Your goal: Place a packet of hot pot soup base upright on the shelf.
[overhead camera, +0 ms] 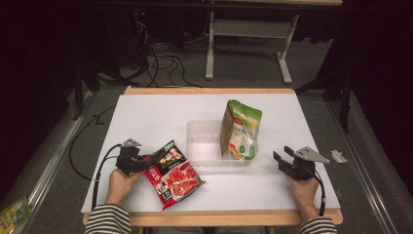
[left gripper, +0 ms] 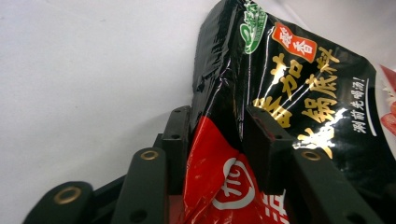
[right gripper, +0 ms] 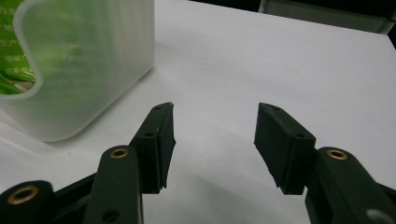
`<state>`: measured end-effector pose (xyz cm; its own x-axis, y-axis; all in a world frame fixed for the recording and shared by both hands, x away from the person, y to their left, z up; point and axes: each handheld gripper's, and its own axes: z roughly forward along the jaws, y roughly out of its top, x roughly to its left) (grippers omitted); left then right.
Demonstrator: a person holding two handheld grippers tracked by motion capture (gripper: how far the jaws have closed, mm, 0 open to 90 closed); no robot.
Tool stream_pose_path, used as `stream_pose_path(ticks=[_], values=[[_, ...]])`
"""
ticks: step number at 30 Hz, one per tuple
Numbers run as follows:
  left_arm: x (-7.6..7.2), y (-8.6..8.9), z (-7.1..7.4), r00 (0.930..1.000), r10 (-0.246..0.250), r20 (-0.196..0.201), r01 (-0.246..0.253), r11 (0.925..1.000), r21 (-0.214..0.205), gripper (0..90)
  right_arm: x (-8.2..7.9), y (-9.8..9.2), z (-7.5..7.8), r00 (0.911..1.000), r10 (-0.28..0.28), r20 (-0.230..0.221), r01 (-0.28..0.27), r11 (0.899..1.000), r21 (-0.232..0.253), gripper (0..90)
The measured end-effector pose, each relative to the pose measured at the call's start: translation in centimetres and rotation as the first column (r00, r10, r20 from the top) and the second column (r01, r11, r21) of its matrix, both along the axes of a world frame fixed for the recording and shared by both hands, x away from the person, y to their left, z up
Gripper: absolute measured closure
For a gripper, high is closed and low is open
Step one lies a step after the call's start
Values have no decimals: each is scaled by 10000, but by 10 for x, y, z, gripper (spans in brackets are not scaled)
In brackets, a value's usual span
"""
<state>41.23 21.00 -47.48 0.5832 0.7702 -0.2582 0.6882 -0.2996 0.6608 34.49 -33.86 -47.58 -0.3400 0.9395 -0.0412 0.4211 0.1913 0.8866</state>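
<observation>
On the white table (overhead camera: 146, 112), ordered by size: a clear plastic bin (overhead camera: 202, 144) sits at centre, with a green pouch (overhead camera: 241, 129) standing upright in its right end, leaning on the wall.

Red-and-black sauce packet (overhead camera: 173, 174): lies at front left, just short of the bin's near left corner, apparently apart from it. Its long axis runs on a diagonal, from the black top end nearest the bin down toward the table's front edge. One corner seems lifted off the surface.

Left gripper (overhead camera: 139, 161): jaws around the packet's left edge. The left gripper view has the foil (left gripper: 224, 154) running up between both jaws and crumpled there, so I read it as clamped, though the hold looks shallow and near the corner.

Right gripper (overhead camera: 284, 157): jaws apart with nothing between them (right gripper: 212, 140), resting on the table right of the bin, pointing at it.

Key relation: the bin lies up and to the right of the packet, so the left hand is the nearer one. Judgement: carrying the packet over the near wall will call for a lift and a short swing to the right.
</observation>
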Motion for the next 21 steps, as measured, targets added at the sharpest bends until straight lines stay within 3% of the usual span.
stream_pose_path(ticks=[9,11,21], values=[[0,3,1,9995,-196,-247,188,9993,-328,792,0,0,0,10000,3,-15,-3,10000,-1,481],[-1,5,3,9997,-144,-198,133,9985,-533,829,0,0,0,10000,0,-7,0,10000,16,480],[-11,8,19,9995,-272,163,279,9986,-444,884,0,-1,0,10000,-31,-36,32,9999,168,473]])
